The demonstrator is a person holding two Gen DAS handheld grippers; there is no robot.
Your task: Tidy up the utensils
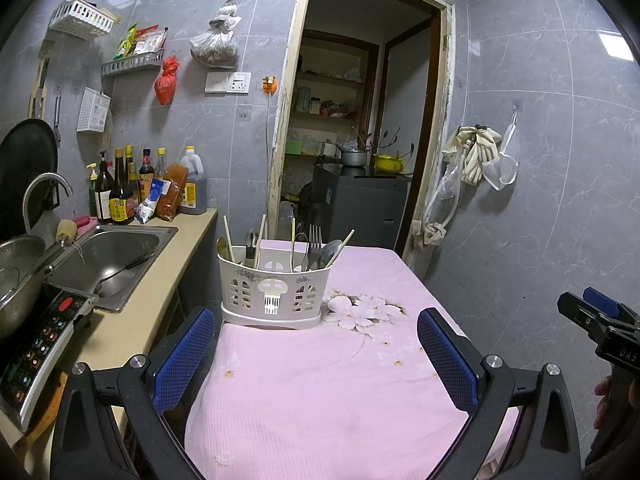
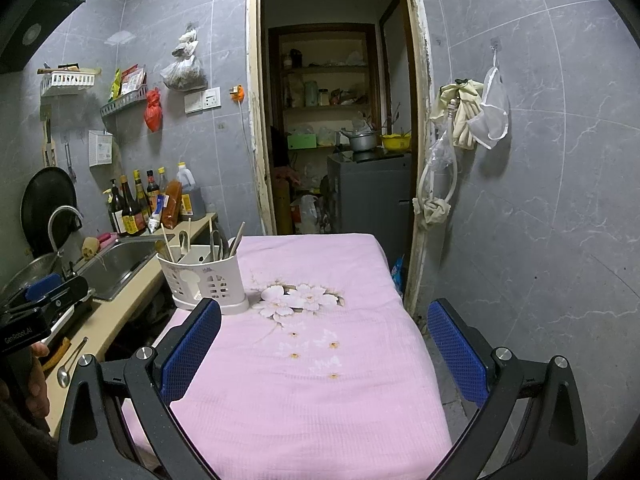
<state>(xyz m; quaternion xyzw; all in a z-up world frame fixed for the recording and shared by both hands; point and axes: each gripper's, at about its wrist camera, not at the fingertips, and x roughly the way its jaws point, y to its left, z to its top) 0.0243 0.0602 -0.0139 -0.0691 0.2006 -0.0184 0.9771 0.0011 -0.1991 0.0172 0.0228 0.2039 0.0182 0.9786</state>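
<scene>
A white slotted utensil caddy [image 1: 274,294] stands on the pink cloth-covered table [image 1: 320,380], holding chopsticks, a fork [image 1: 315,240], spoons [image 1: 331,253] and other cutlery upright. It also shows in the right wrist view [image 2: 204,280] at the table's left edge. My left gripper [image 1: 316,350] is open and empty, low over the table just in front of the caddy. My right gripper [image 2: 324,344] is open and empty over the table's middle, right of the caddy. A loose spoon [image 2: 70,364] lies on the counter at the left.
A steel sink [image 1: 108,260] with a ladle in it, a faucet [image 1: 44,196], sauce bottles [image 1: 120,192] and an induction cooker [image 1: 36,344] with a pot fill the beige counter on the left. A doorway [image 2: 336,120] lies behind the table. Tiled wall on the right.
</scene>
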